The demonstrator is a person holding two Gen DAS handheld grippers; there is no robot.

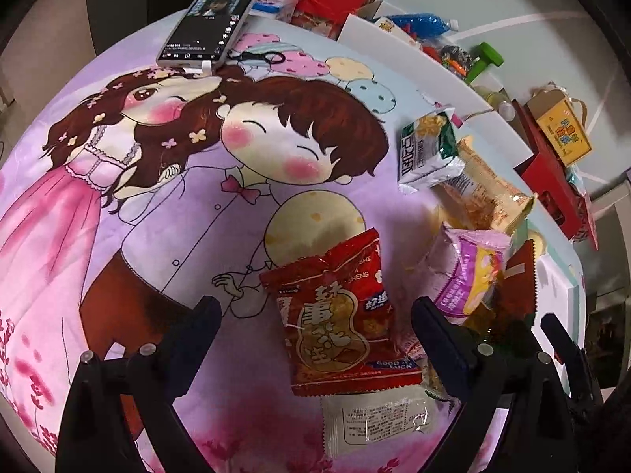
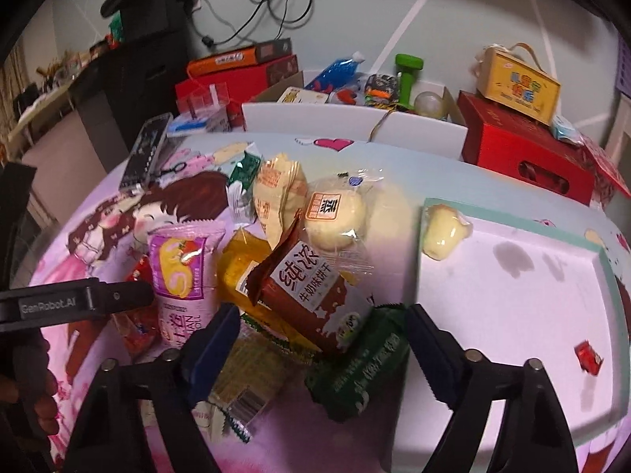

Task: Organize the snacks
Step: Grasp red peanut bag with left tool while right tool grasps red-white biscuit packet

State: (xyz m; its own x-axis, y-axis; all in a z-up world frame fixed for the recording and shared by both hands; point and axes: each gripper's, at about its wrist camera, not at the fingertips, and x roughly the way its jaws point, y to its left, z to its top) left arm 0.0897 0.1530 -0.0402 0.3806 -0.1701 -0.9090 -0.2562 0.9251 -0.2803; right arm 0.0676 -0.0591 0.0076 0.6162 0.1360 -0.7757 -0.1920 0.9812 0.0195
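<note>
Both tongs hovering over the snack pile, nothing gripped.
Left gripper [image 1: 315,311] is standing wide, red peanut packet [image 1: 339,315] lying between its fingers, untouched. Right gripper [image 2: 323,323] is gaping around the brown biscuit packet [image 2: 311,295], pads clear.

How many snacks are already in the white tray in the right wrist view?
2: a pale yellow bun in clear wrap at the white tray's far left corner, and a small red wrapped candy near its right side.
</note>
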